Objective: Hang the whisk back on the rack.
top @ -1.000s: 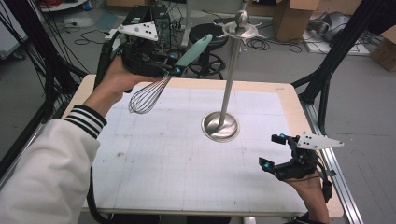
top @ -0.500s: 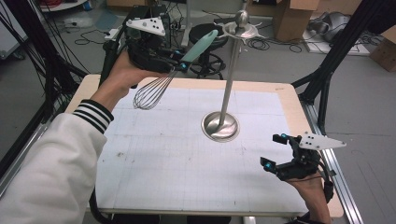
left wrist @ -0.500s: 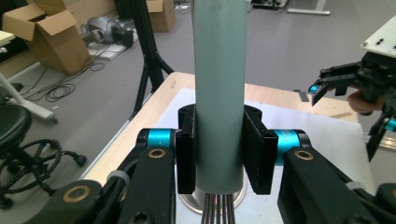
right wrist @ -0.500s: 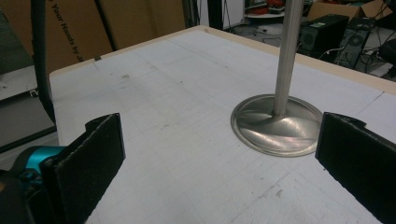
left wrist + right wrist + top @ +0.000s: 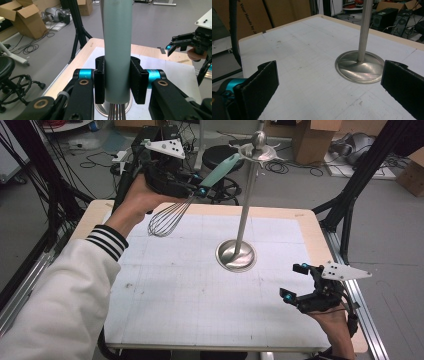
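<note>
Above the counter's far left corner, the left tongs (image 5: 200, 190) clamp the teal-handled wire whisk (image 5: 192, 200) (handle tip beside the steel stand's (image 5: 245, 210) top); right tongs (image 5: 296, 282) gape empty.

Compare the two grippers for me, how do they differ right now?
The left gripper is shut on the whisk, clamping its teal handle; the right gripper is open with nothing between its pads. The left is raised above the table's far edge near the stand's top; the right sits low by the near right corner. Both carry grey three-cornered plates.
</note>
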Demonstrator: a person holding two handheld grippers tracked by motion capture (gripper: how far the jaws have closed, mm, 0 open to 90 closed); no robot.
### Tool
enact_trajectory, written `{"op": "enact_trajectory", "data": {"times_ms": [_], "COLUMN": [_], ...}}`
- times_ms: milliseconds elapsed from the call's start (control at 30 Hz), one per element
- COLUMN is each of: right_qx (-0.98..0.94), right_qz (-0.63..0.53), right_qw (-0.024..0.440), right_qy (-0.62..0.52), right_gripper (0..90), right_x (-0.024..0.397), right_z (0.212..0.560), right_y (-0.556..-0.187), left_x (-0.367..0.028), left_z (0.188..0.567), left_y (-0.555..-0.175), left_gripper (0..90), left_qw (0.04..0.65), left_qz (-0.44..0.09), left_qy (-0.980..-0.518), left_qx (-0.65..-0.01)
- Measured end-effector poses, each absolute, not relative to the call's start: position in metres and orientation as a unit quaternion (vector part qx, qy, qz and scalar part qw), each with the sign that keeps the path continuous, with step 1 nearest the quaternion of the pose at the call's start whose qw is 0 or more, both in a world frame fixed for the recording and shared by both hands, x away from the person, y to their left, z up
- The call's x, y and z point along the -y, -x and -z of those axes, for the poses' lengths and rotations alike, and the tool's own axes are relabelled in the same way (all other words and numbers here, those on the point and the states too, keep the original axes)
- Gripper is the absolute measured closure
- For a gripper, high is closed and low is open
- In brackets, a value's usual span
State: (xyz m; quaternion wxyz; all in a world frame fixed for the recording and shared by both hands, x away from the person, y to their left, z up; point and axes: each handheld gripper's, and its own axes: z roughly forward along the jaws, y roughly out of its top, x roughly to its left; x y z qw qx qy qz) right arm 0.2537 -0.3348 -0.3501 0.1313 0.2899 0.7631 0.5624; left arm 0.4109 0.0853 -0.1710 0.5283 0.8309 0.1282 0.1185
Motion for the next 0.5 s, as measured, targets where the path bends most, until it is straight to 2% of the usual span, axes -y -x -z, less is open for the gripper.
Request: {"op": "enact_trajectory", "data": {"times_ms": [500], "right_qx": [-0.764], "right_qz": [-0.564], "right_qw": [0.129], "right_qy": [-0.287], "right_gripper": [0.1], "right_x": [0.333], "right_z": [0.351], "right_y": [-0.255], "left_x": [-0.074], "left_z": [0.177], "left_y": [-0.415], "left_gripper": [69.3], "left_qw": [0.52], "left_qz": [-0.122], "left_qy": [-0.835], "left_qx": [-0.129]}}
